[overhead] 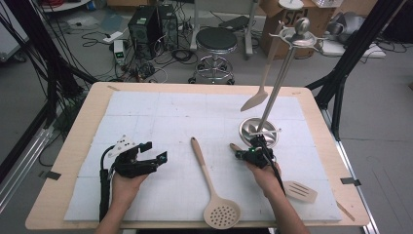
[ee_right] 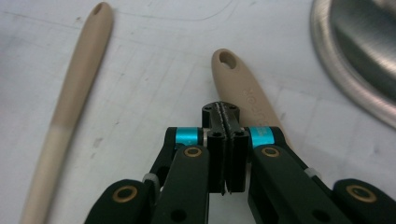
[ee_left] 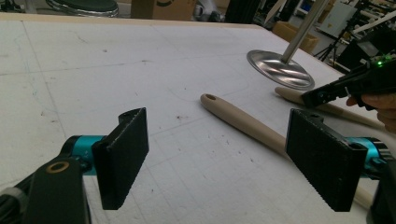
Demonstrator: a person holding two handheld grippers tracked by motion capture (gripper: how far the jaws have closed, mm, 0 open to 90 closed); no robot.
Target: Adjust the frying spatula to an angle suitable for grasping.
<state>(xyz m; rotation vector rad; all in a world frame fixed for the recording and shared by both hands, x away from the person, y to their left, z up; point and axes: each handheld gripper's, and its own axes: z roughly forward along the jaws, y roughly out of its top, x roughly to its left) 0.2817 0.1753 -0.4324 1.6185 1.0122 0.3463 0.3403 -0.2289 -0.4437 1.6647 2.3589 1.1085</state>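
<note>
My right gripper (overhead: 239,154) is shut, its pads pressed together with nothing between them. In the right gripper view its tips (ee_right: 222,110) hover just over the holed end of a beige spatula handle (ee_right: 243,88) that lies on the mat. The slotted spatula blade (overhead: 300,191) sticks out behind the right hand. A beige skimmer (overhead: 210,181) lies mid-mat, its handle (ee_right: 77,84) to the left of the shut jaws. My left gripper (overhead: 155,150) stands wide open and empty, (ee_left: 224,158), aimed at the skimmer handle (ee_left: 243,123) from some way off.
A steel utensil stand (overhead: 272,92) rises from its round base (overhead: 249,129) just beyond the right gripper, with a beige spoon (overhead: 263,83) hanging from its top. The white mat (overhead: 160,112) covers the wooden table (overhead: 83,122). A stool (overhead: 215,41) stands behind the table.
</note>
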